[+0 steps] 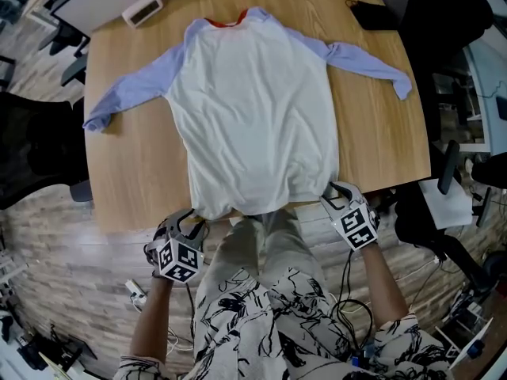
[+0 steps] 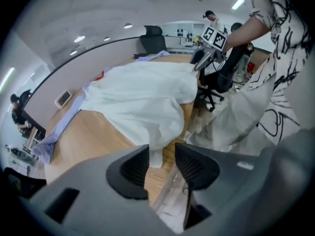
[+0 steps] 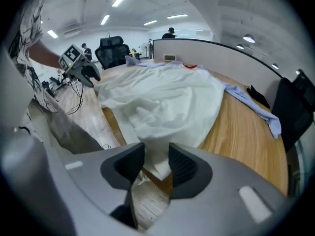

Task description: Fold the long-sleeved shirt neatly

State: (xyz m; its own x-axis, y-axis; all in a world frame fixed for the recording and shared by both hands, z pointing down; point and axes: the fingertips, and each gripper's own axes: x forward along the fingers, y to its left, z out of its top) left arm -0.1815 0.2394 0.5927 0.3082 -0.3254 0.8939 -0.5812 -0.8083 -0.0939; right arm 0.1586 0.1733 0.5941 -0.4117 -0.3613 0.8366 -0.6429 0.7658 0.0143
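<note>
A long-sleeved shirt (image 1: 253,109) with a white body, lavender sleeves and a red collar lies spread flat on the wooden table (image 1: 380,141), hem toward me and hanging slightly over the near edge. My left gripper (image 1: 192,220) sits at the hem's left corner, my right gripper (image 1: 333,194) at its right corner. In the left gripper view the left gripper (image 2: 161,155) is open, with the hem corner (image 2: 156,154) hanging loosely at the gap. In the right gripper view the right gripper (image 3: 156,155) is open too, the white hem (image 3: 155,161) lying between its pads unpressed.
A small white device (image 1: 142,10) lies at the table's back left corner and a black object (image 1: 372,14) at the back right. Office chairs (image 1: 32,157) stand on both sides. Cables (image 1: 348,291) run over the floor by my legs.
</note>
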